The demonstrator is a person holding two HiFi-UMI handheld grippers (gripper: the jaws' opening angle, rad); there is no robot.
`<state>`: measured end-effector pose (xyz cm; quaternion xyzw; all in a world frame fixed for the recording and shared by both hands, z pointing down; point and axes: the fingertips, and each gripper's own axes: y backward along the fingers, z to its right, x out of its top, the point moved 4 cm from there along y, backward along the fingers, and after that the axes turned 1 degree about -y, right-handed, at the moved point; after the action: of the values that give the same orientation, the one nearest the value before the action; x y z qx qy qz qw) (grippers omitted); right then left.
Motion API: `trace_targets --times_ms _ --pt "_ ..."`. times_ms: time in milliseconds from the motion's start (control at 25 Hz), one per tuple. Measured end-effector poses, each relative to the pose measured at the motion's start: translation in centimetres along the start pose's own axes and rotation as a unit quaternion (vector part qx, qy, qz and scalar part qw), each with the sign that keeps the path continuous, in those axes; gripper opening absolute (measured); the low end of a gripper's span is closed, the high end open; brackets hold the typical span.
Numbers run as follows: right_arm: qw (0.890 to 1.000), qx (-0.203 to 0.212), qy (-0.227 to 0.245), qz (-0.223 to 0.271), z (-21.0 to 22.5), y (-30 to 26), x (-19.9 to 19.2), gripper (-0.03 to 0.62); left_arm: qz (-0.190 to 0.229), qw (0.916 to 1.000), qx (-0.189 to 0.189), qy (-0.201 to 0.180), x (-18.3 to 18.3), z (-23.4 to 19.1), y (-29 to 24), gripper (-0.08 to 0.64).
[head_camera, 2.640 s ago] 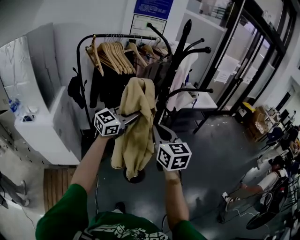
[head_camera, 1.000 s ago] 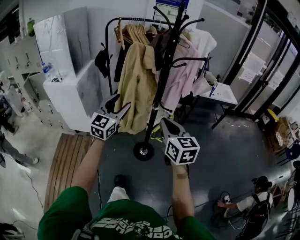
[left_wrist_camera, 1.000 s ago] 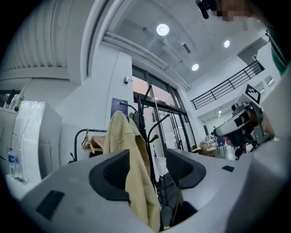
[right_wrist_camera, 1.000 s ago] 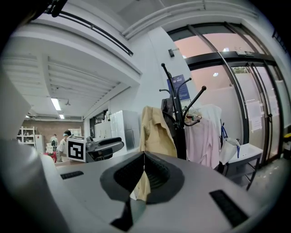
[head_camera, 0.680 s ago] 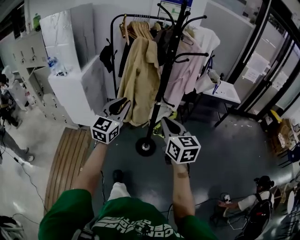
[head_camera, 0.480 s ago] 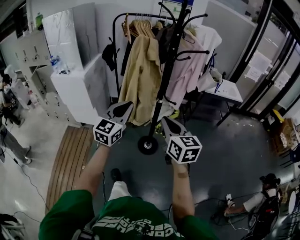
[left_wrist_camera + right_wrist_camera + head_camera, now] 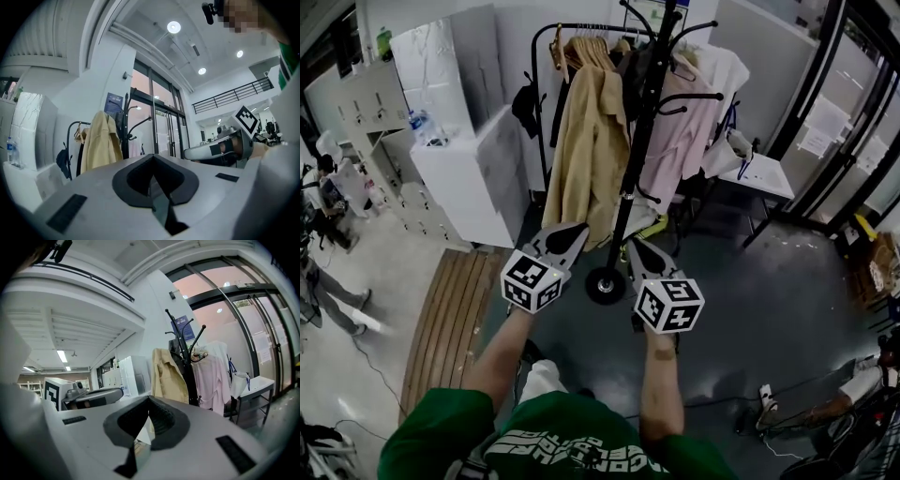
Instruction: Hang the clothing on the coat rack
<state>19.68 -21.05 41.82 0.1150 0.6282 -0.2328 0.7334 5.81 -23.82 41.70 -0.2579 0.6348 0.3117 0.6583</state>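
The tan coat (image 7: 591, 141) hangs on the black coat rack (image 7: 639, 141), next to a pink garment (image 7: 680, 141). Neither gripper touches it. My left gripper (image 7: 565, 234) and right gripper (image 7: 636, 249) hover side by side in front of the rack's round base (image 7: 606, 284). Both are shut with nothing between the jaws. In the left gripper view, the shut left gripper (image 7: 152, 174) points toward the tan coat (image 7: 101, 140). In the right gripper view, the right gripper (image 7: 146, 420) faces the tan coat (image 7: 168, 373) and the pink garment (image 7: 211, 376).
A clothes rail with wooden hangers (image 7: 581, 47) stands behind the rack. A white cabinet (image 7: 464, 173) with a water bottle (image 7: 417, 127) is at the left, above a slatted wooden platform (image 7: 445, 319). A white table (image 7: 761, 175) and glass doors are at the right. People stand at the edges.
The coat, earlier held up by both grippers, now hangs on the rack. The left gripper's jaws have closed. Both grippers have drawn back from the rack.
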Motion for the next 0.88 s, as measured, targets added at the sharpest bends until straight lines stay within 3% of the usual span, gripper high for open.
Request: trace_targets --times_ms 360,880 --pt "0.999 -0.002 -0.031 0.015 -0.8 1.6 -0.8 0.009 -0.001 0.9995 0.001 0.031 -0.6 2.8 1.9 0.004" --pt "1.000 -0.022 -0.009 0.015 -0.7 3.0 -2.2 0.009 0.007 0.9988 0.013 0.047 -1.2 3.6 3.1 0.004"
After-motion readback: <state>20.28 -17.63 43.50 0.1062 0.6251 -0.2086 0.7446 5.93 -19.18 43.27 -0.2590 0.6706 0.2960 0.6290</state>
